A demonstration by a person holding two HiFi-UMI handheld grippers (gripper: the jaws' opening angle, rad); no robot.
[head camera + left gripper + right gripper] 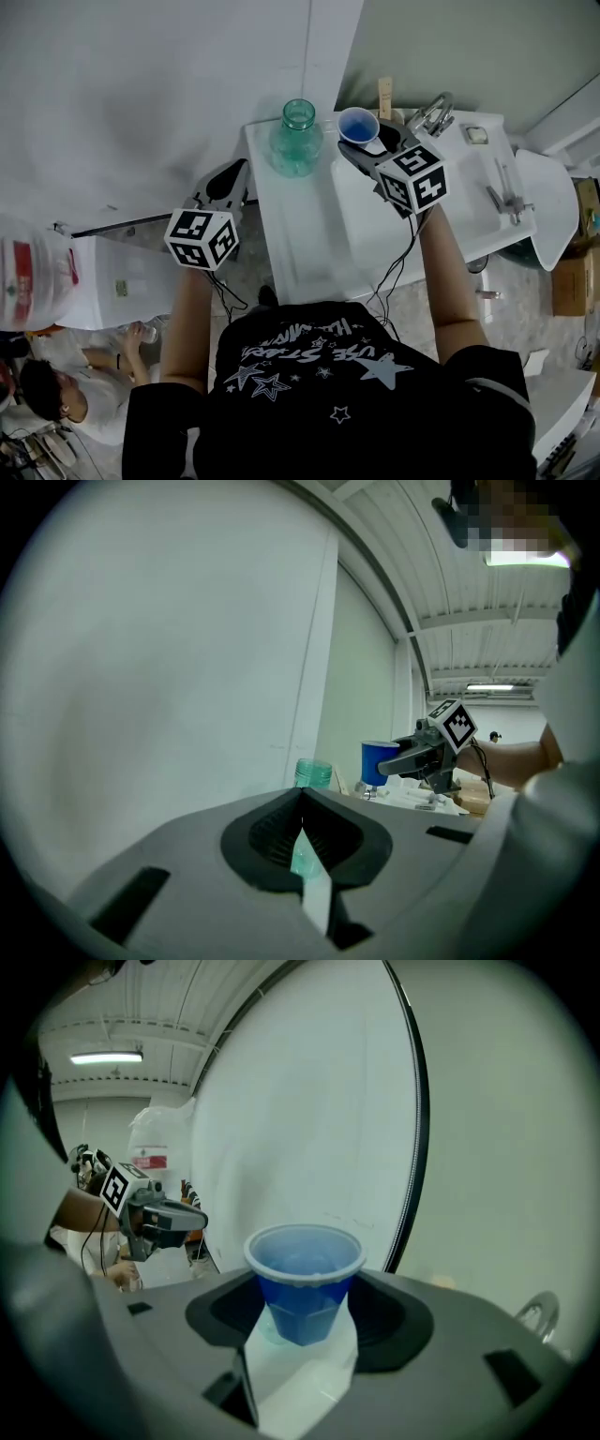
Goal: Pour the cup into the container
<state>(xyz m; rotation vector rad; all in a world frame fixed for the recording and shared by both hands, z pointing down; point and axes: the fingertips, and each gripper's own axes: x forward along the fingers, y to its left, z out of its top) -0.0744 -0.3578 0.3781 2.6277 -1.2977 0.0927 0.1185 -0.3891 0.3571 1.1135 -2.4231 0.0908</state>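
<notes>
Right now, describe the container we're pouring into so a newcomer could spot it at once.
Find the white table set against the pale wall; the container stands upright near its far left corner. It is translucent green and bottle-shaped with a narrow open neck, unlike the opaque blue cup held just beside it in the right claw.

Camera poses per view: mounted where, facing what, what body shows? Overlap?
Head view: on the head, steeply down at table, green bottle, blue cup; torso, forearms show.
Left gripper view: on the left gripper, facing the green bottle; right forearm shows.
Right gripper view: on the right gripper, facing its gripped blue cup; left hand shows.
Shared: each gripper view shows the other gripper.
</notes>
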